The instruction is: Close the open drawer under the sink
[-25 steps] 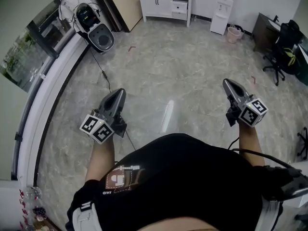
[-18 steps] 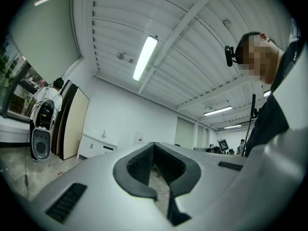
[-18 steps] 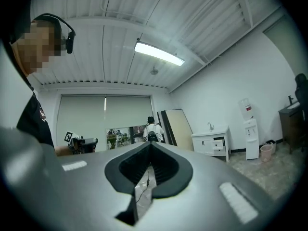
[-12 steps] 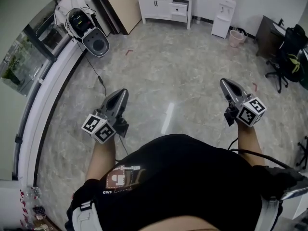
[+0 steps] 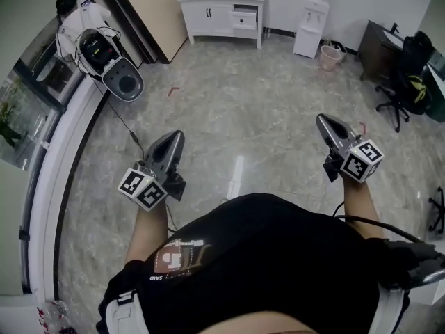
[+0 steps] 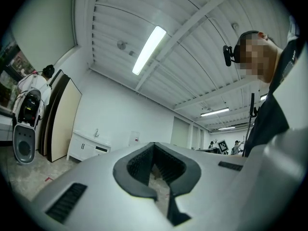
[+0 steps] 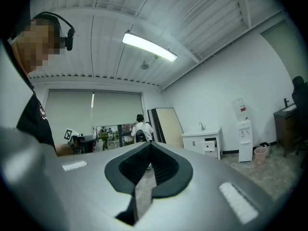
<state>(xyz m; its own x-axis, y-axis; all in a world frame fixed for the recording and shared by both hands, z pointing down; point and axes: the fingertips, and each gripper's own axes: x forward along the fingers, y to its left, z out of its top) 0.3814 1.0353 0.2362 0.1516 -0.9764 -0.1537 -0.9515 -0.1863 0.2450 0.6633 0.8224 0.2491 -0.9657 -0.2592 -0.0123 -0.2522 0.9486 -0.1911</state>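
I hold both grippers out in front of me at waist height, over bare floor (image 5: 264, 96), well apart from each other. My left gripper (image 5: 176, 136) has its jaws pressed together at the tips with nothing between them; through the small hollow behind the tips I see only floor. My right gripper (image 5: 321, 119) is closed in the same way and is also empty. Both point towards the far edge of the floor.

The sink cabinet (image 5: 222, 11) stands at that far edge against the white wall, well away from both grippers. Its drawer (image 5: 244, 19) is on the cabinet's right side, and the white drawer front sticks out past the two closed doors to its left, with a dark gap above it. The right gripper view shows the same drawer pulled out.

Just right of the cabinet is a white water dispenser (image 5: 309, 24), with a pink bin (image 5: 328, 56) on the floor beside it. Left of the cabinet a tall tan board (image 5: 149, 9) leans against the wall. A black office chair (image 5: 398, 82) stands near the right edge of the floor, and a white and black machine (image 5: 104, 54) sits near the left edge.
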